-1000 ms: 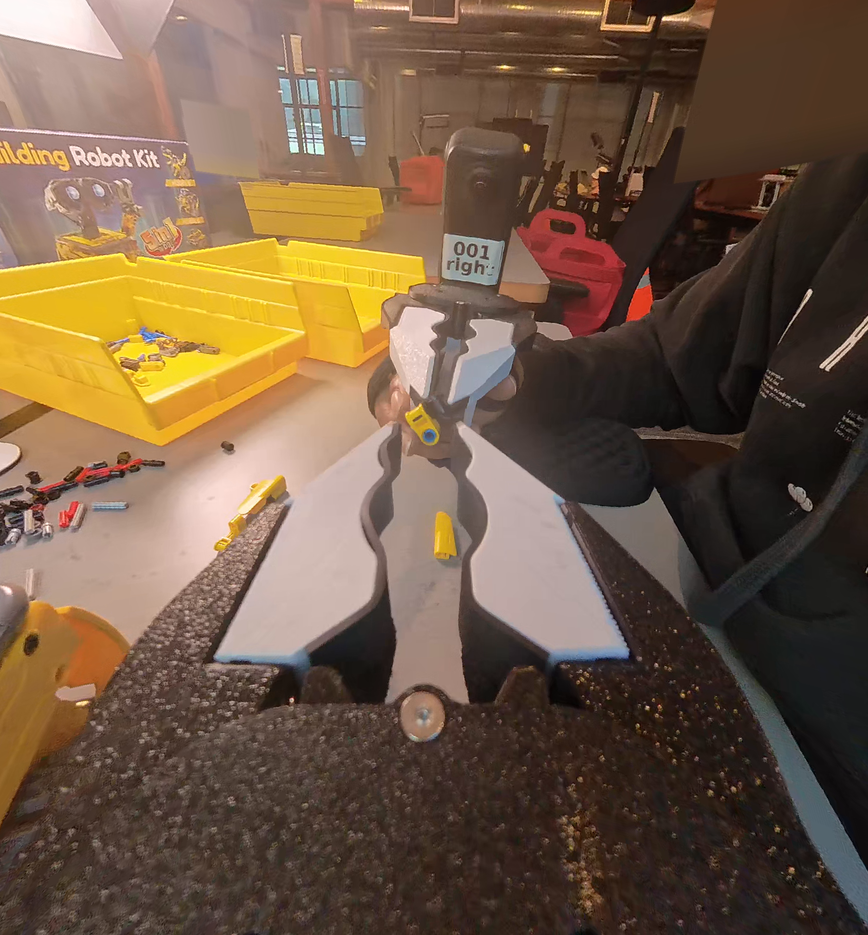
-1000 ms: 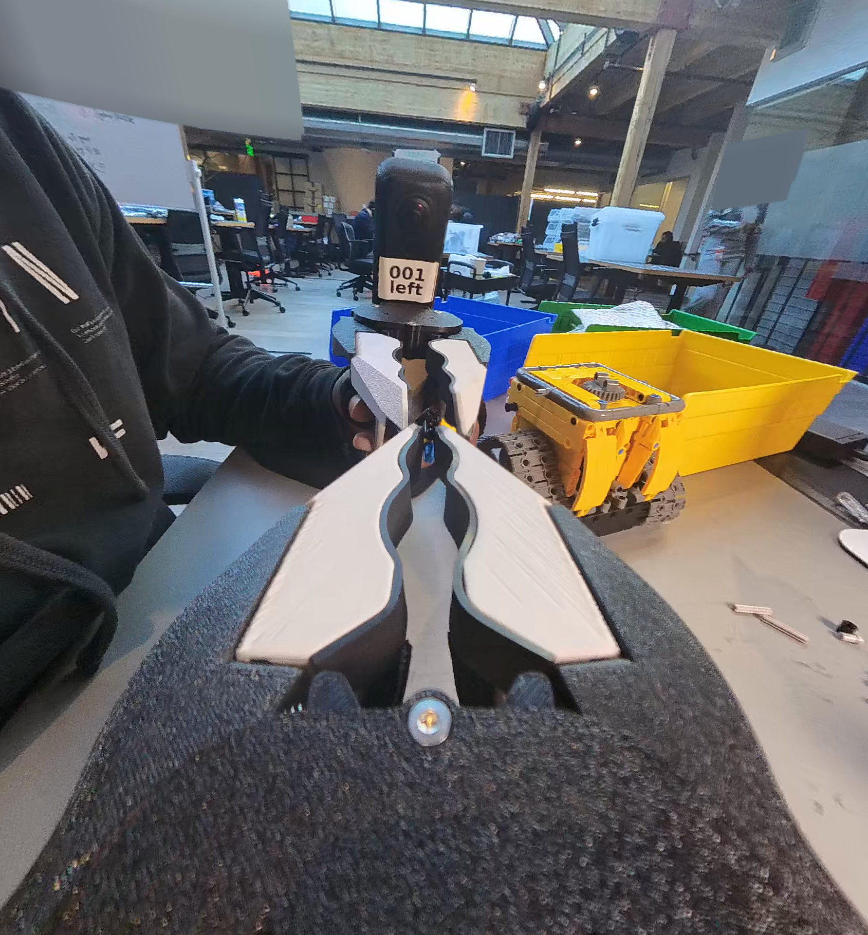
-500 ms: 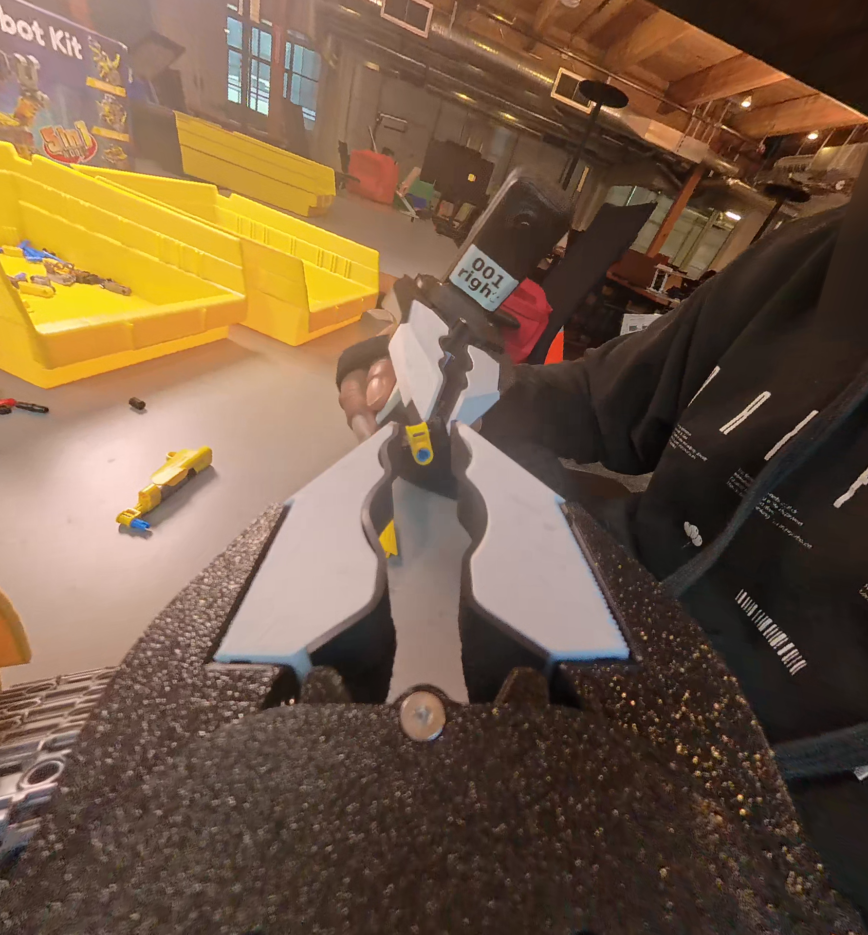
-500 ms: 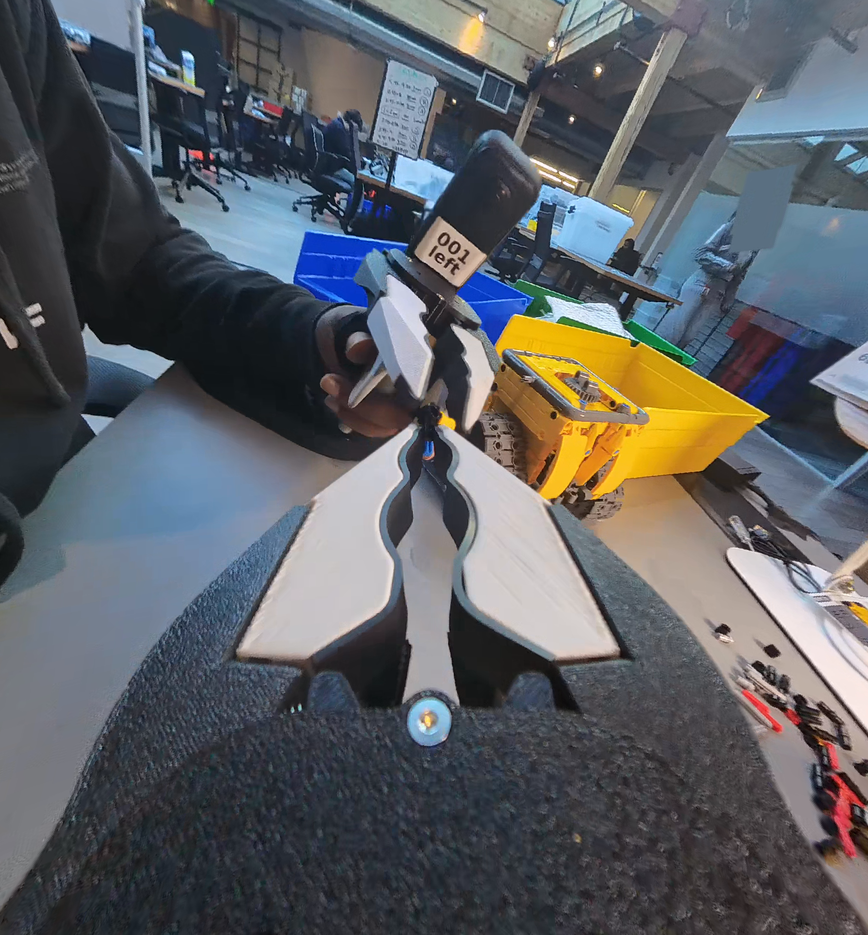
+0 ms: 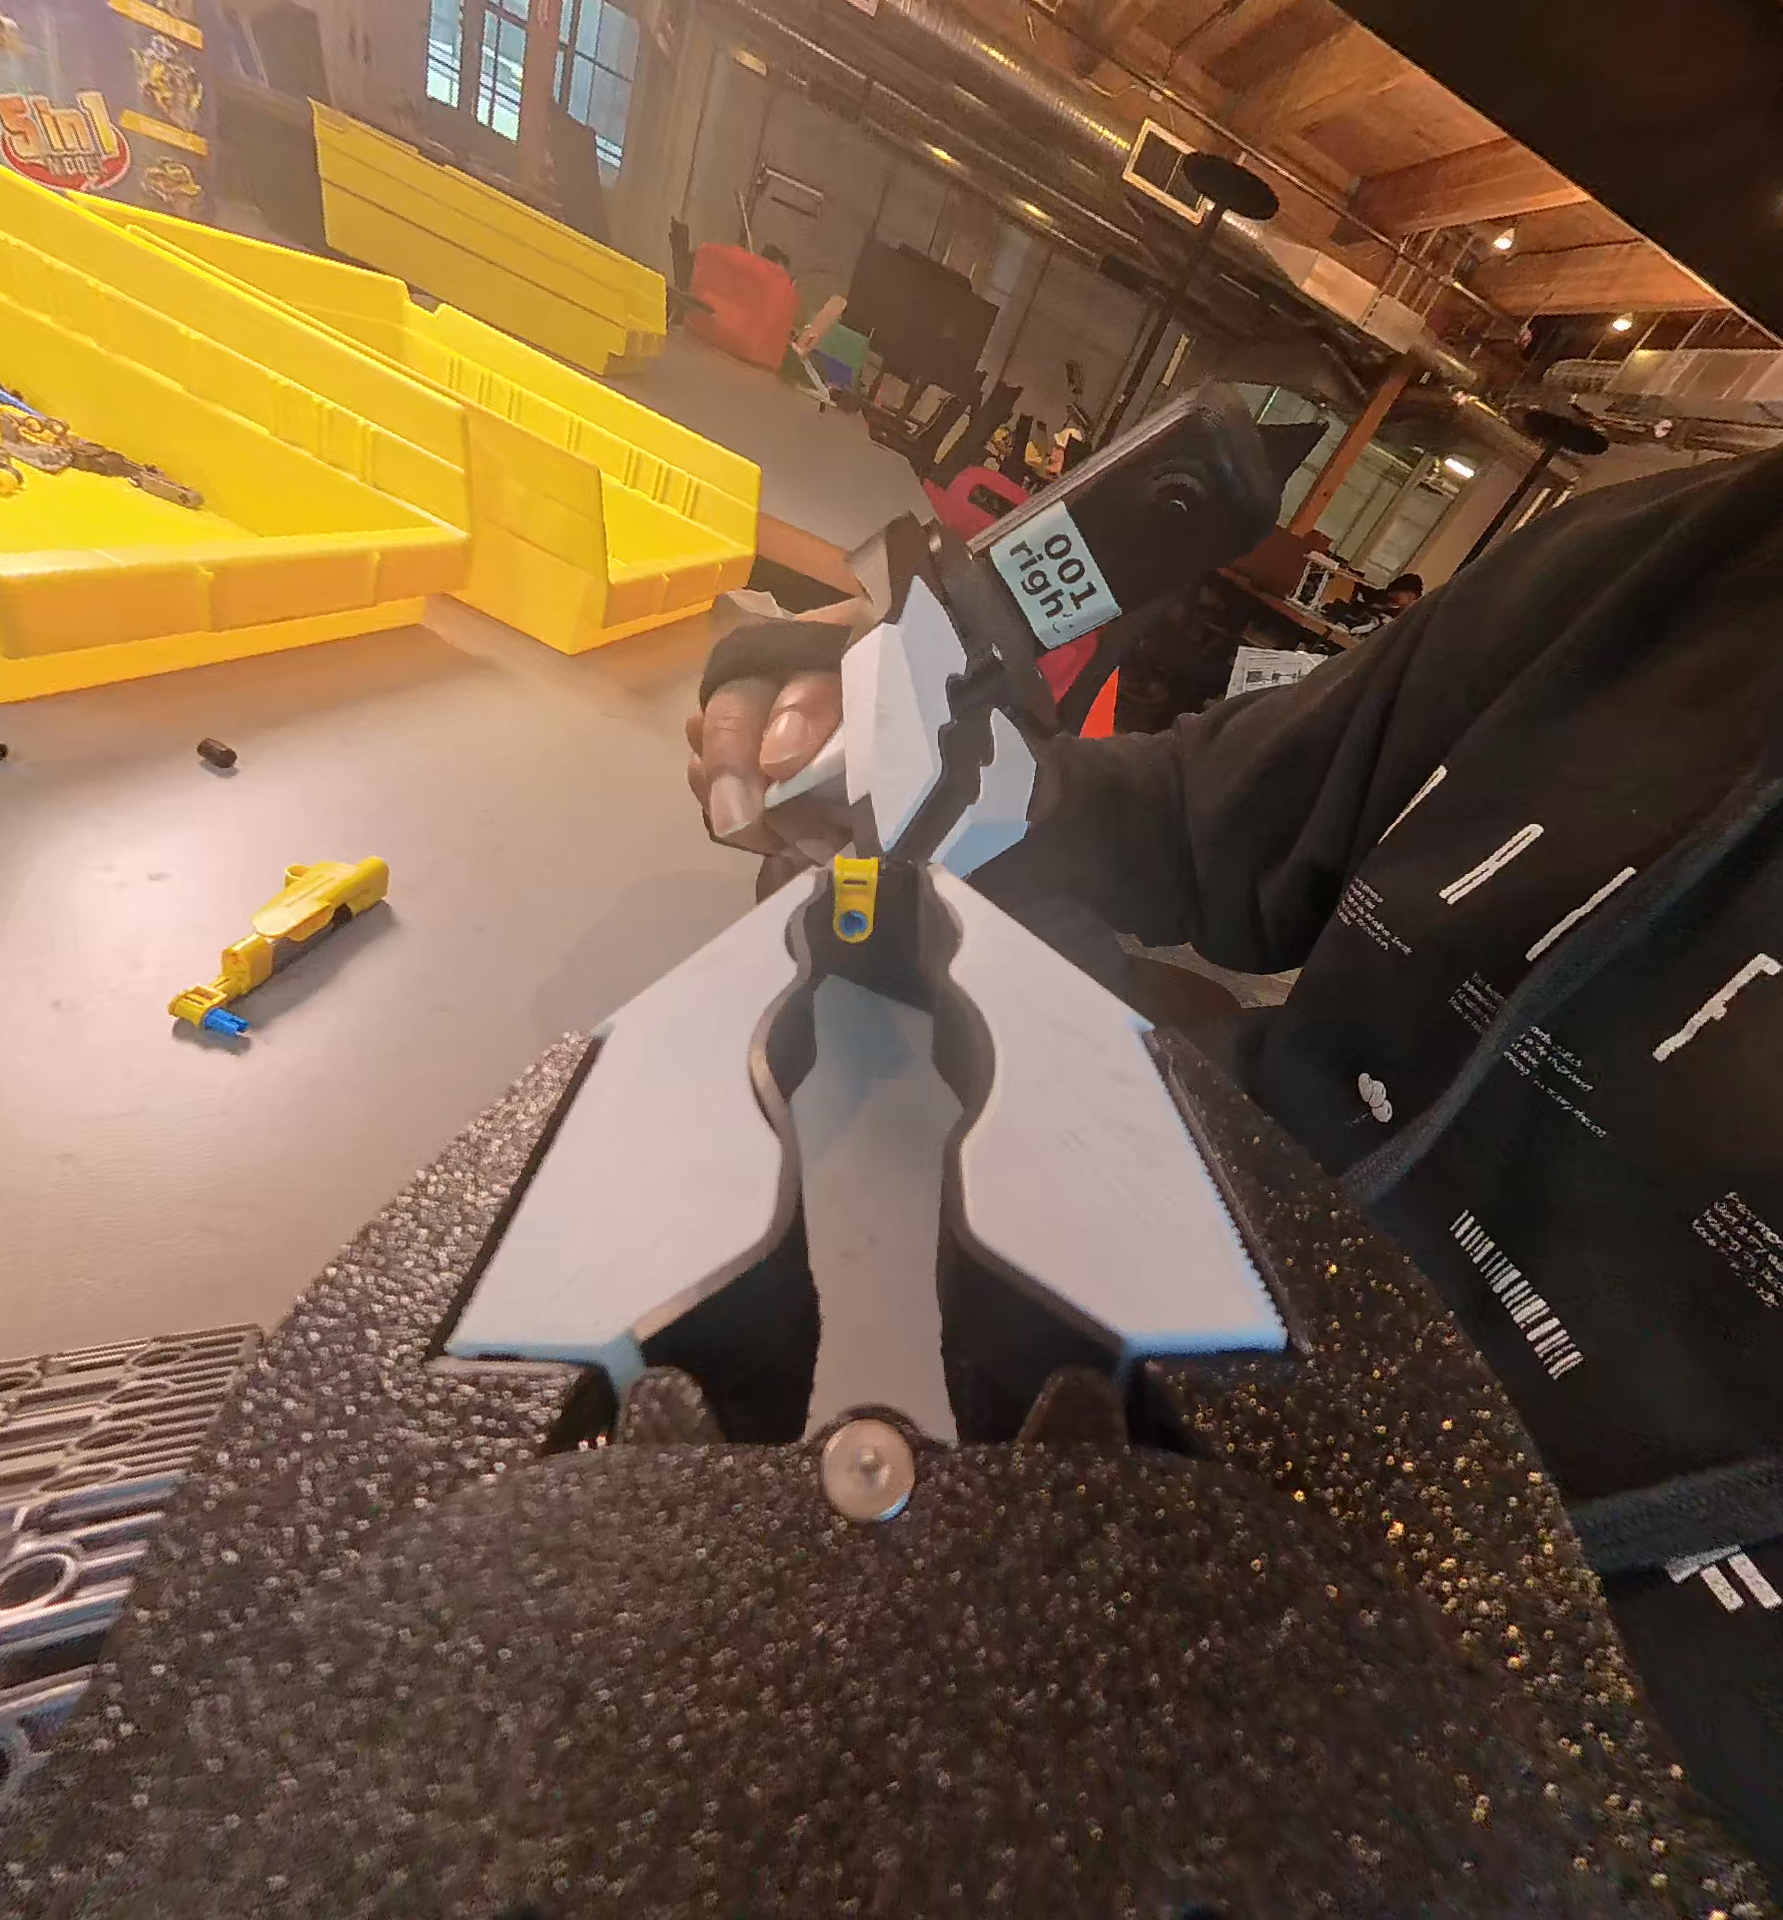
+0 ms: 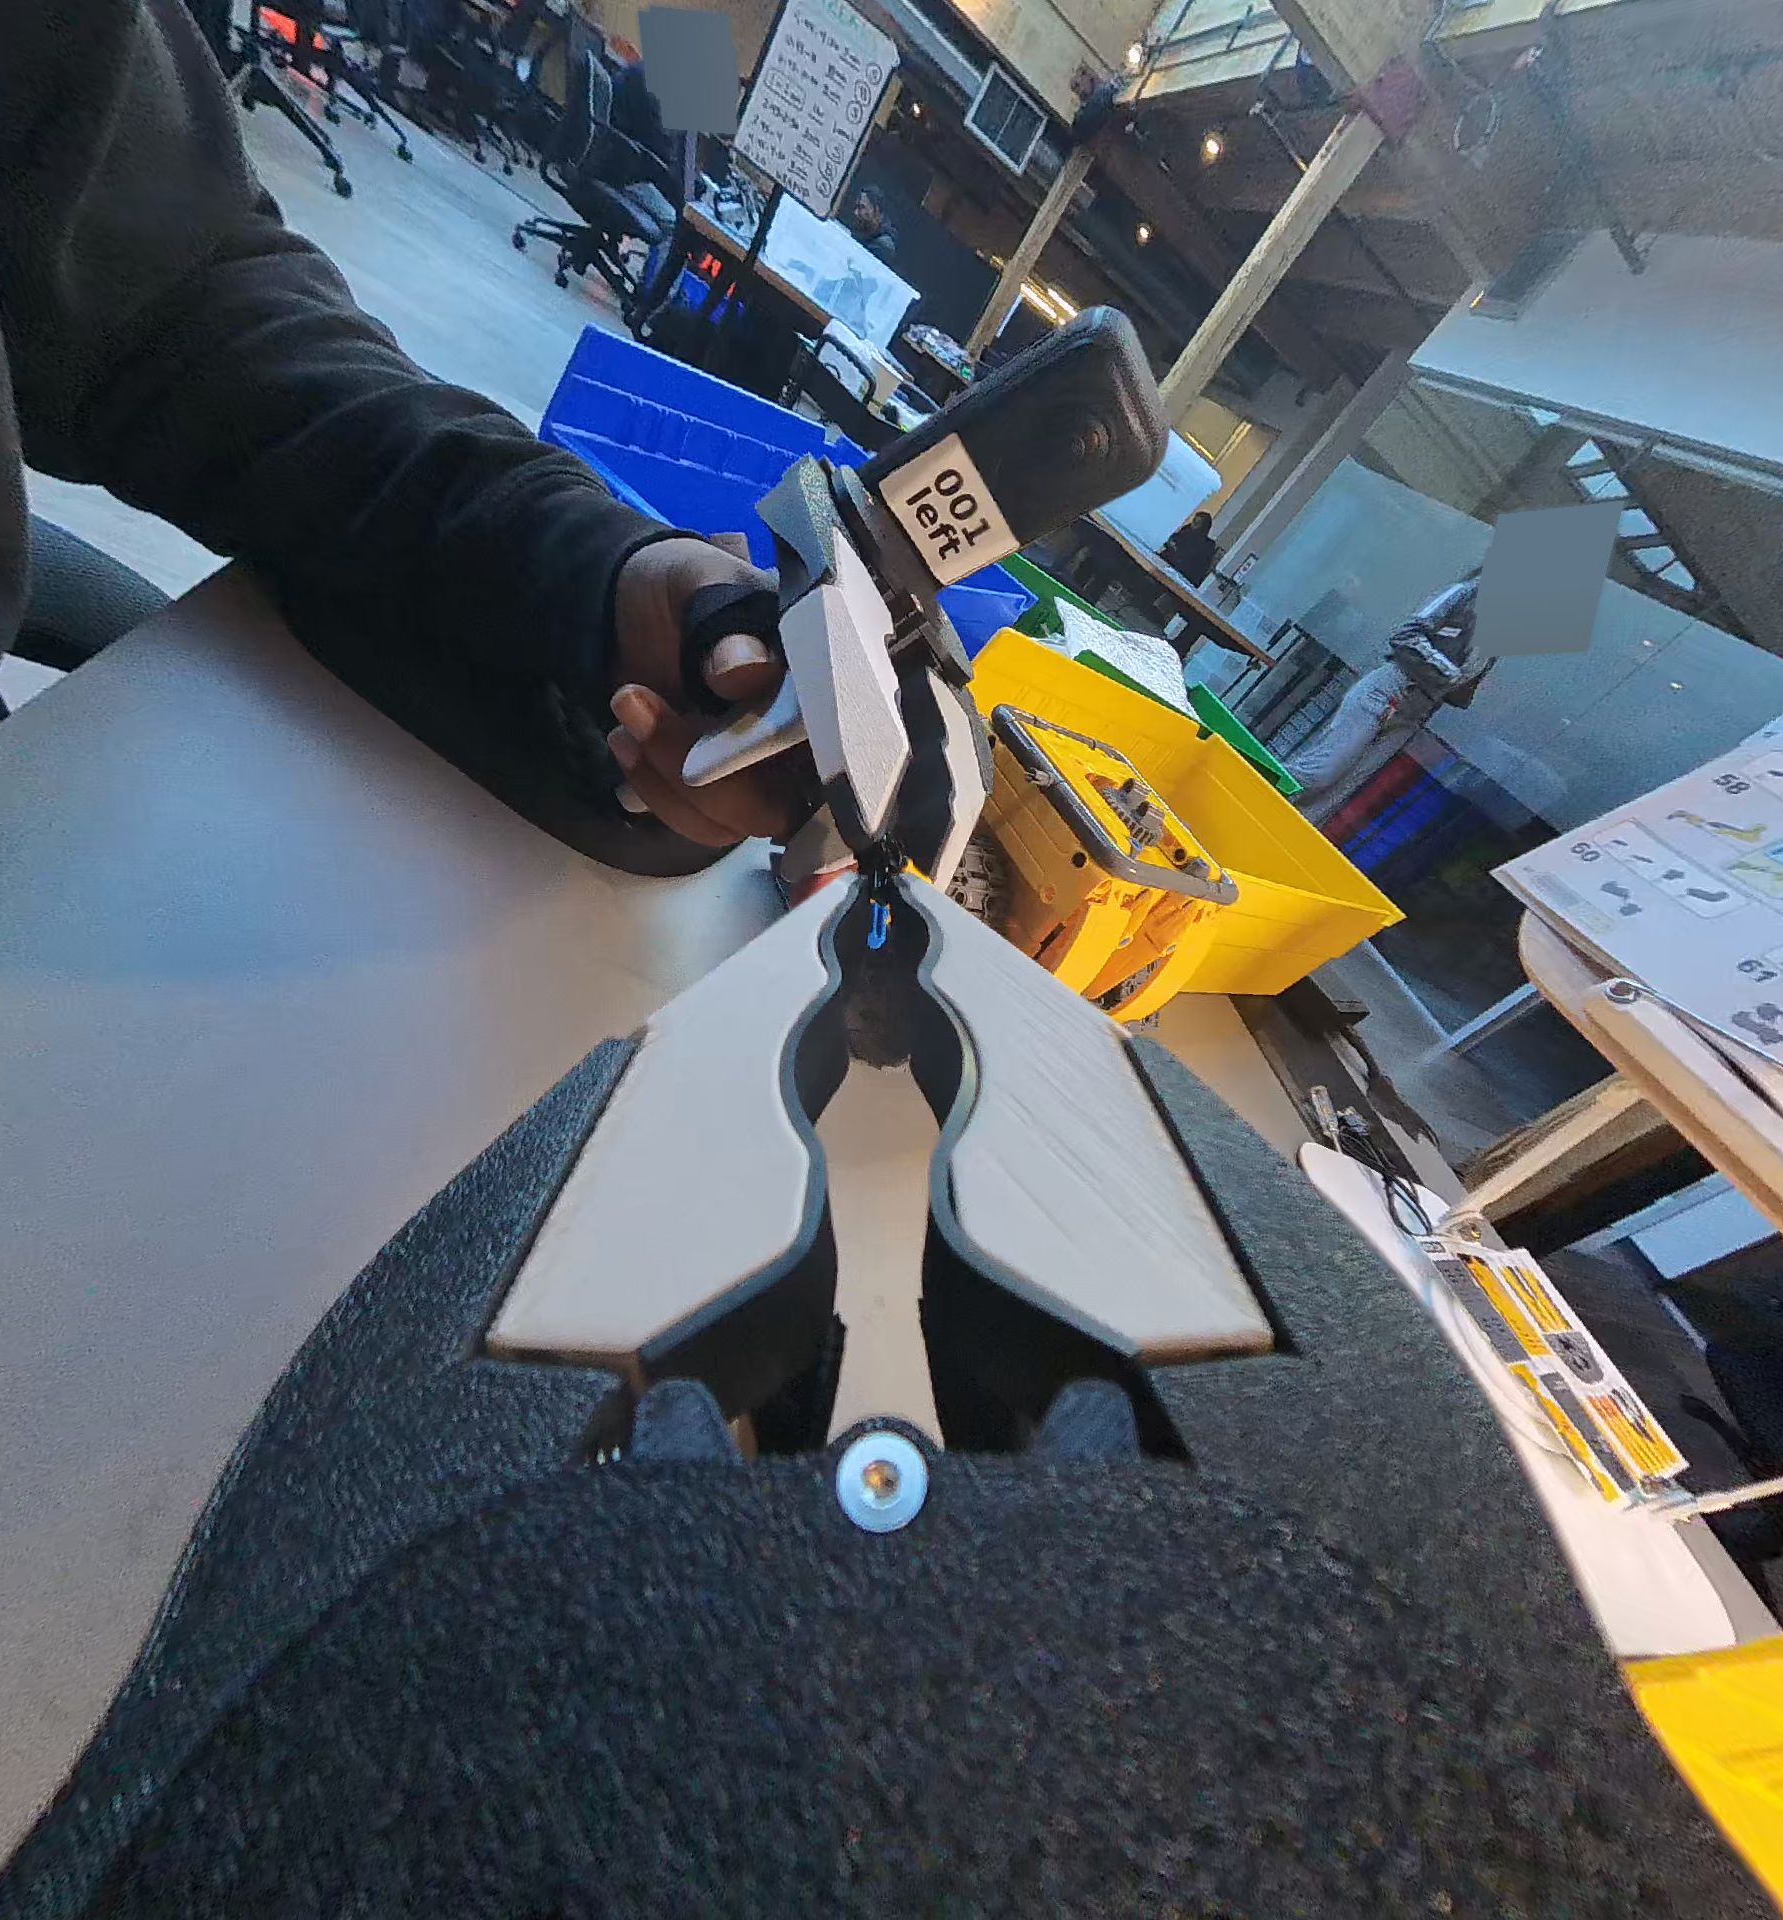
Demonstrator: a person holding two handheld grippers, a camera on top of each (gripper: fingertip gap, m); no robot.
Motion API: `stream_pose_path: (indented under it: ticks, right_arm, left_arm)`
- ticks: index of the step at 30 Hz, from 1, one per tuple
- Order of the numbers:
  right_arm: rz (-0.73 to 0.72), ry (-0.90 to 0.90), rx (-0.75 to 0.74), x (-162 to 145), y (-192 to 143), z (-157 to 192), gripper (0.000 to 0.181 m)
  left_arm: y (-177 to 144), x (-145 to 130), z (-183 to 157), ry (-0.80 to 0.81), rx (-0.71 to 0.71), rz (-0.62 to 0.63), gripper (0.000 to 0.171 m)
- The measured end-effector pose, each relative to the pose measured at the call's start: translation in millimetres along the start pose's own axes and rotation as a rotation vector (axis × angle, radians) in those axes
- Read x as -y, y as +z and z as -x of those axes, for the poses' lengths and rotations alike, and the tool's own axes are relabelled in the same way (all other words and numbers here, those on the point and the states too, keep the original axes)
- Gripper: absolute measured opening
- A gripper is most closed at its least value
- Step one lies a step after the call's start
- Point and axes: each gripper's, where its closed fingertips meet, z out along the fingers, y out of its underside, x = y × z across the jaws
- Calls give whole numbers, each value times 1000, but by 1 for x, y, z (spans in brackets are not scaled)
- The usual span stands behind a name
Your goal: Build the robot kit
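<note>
In the left wrist view my left gripper (image 5: 871,883) is shut on a small yellow piece (image 5: 853,894) with a blue pin end in it. The right gripper (image 5: 897,854) meets it tip to tip from above, tilted, with a hand (image 5: 762,748) on its trigger. In the right wrist view my right gripper (image 6: 876,891) is nearly closed on a thin blue pin (image 6: 876,923). The left gripper (image 6: 874,857) touches it there. The yellow piece is hidden in this view. Both hover above the grey table (image 5: 451,831).
Yellow bins (image 5: 243,540) stand at the far left. A yellow assembly (image 5: 279,940) and a black pin (image 5: 214,753) lie on the table. A yellow tracked toy vehicle (image 6: 1095,862), a yellow bin (image 6: 1271,831), a blue bin (image 6: 679,436) and an instruction booklet (image 6: 1718,862) are to the right.
Both grippers have stayed tip to tip while rolling and tilting, so both views have turned. The loose yellow piece seen under my left gripper one second ago is out of view.
</note>
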Motion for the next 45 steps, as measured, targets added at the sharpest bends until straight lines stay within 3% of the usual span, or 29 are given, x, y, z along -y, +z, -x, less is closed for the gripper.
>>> stream_pose_path:
  ticks: [7, 16, 24, 30, 45]
  right_arm:
    - [9, 7, 0, -2, 1, 0, 4]
    - [16, 170, 49, -8, -4, -4, 18]
    - [341, 270, 255, -62, -17, 20, 35]
    - [570, 337, 381, -102, -40, 42, 35]
    - [628, 367, 425, -113, -44, 51, 25]
  left_arm:
    - [-1, -2, 2, 45, 26, 20, 14]
    - [-3, -1, 9, 103, 85, 27, 14]
    - [-4, -2, 14, 124, 121, 34, 14]
    - [-3, -5, 16, 134, 134, 47, 14]
    - [-3, -11, 24, 178, 198, 101, 14]
